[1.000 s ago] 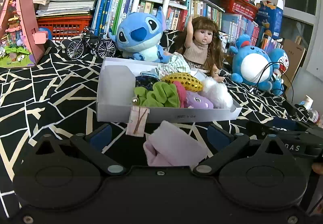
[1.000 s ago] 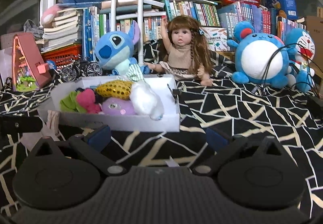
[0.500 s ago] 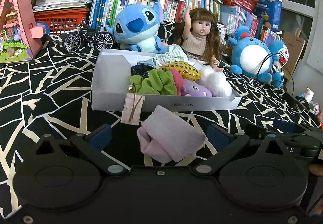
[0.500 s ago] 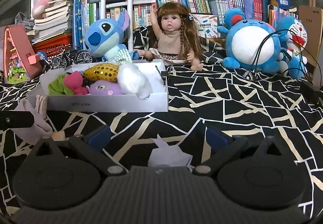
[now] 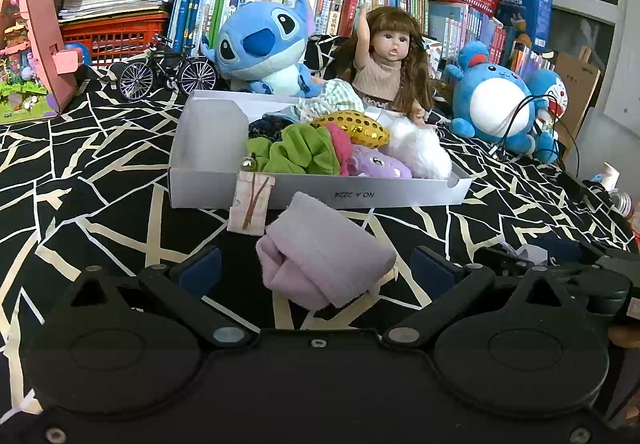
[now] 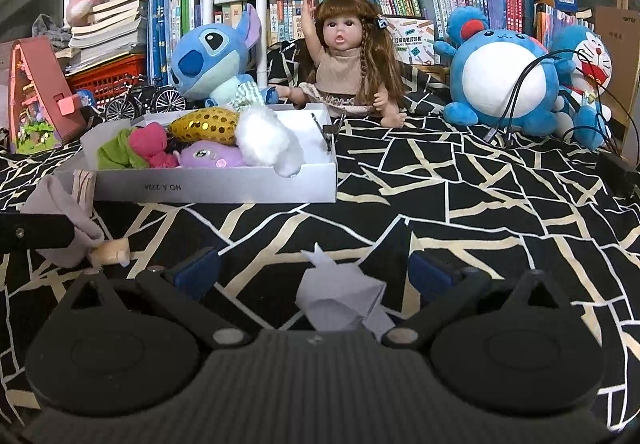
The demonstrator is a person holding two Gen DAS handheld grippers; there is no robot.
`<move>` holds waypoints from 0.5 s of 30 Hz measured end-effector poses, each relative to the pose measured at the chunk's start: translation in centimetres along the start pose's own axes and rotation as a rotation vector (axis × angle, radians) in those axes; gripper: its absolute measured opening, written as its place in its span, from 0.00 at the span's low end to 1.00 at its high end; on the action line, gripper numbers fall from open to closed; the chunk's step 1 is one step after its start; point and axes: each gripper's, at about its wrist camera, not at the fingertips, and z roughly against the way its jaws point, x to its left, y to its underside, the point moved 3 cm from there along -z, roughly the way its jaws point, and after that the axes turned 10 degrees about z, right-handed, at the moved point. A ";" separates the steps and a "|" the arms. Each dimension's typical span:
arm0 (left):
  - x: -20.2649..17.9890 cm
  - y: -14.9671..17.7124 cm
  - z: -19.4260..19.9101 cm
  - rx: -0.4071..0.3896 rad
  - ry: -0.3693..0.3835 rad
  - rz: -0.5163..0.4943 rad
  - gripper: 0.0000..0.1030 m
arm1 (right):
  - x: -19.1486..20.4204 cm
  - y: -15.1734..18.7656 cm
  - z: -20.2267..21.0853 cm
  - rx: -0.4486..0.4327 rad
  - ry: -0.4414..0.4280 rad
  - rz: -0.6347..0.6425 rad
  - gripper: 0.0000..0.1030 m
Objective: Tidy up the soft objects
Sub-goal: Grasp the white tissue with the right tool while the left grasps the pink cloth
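Note:
A white shallow box [image 5: 360, 193] holds several soft things: a green scrunchie [image 5: 298, 155], a gold sequin pouch [image 5: 352, 127], a purple plush [image 5: 378, 167] and a white fluffy ball [image 5: 420, 154]. A folded pale pink cloth [image 5: 324, 262] lies on the black patterned cover in front of the box, between the spread fingers of my open left gripper [image 5: 316, 270]. The cloth also shows in the right wrist view [image 6: 64, 214]. My right gripper [image 6: 314, 272] is open over a crumpled white paper [image 6: 340, 294]. The box shows there too [image 6: 240, 186].
A blue Stitch plush [image 5: 260, 44], a doll [image 5: 390, 64] and a round blue plush [image 5: 492, 100] sit behind the box. A toy bicycle [image 5: 168, 70], a pink toy house [image 5: 28, 44], book stacks and a cable [image 6: 520, 92] line the back.
Both grippers have pulled back from the box. The pink cloth and the white paper now show more fully between the open fingers.

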 end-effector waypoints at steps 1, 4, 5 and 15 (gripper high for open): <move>0.0 0.0 0.0 -0.002 0.000 -0.001 0.98 | 0.0 0.1 0.0 0.001 0.000 0.001 1.00; -0.1 -0.1 0.0 -0.010 0.001 -0.007 0.98 | 0.1 0.3 0.2 0.006 -0.004 -0.001 0.98; -0.1 -0.1 0.0 -0.013 0.000 -0.008 0.98 | 0.0 0.3 0.4 0.005 -0.003 -0.004 0.97; -0.1 0.1 -0.7 0.012 0.013 0.012 0.78 | -0.1 1.1 1.3 0.009 -0.006 -0.017 0.78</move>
